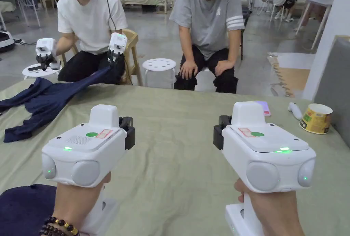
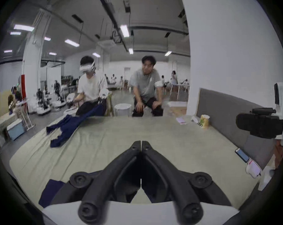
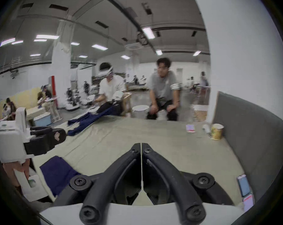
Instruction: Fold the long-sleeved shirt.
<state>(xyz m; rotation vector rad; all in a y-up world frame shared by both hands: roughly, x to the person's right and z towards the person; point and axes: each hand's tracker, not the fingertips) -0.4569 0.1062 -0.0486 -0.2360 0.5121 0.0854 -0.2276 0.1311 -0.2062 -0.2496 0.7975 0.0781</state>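
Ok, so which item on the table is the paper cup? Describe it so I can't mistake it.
Start at the green-covered table and follow its far right edge to the grey padded panel. The paper cup stands upright there, right of a small white object and a flat pink-edged card. It is the only tall, round, yellow thing in that corner.

From head height we look down and forward over the green-sheeted bed (image 1: 177, 137). Our two gripper cameras ride low above it, side by side, facing the far edge. All three share the paper cup (image 1: 316, 118) far right.
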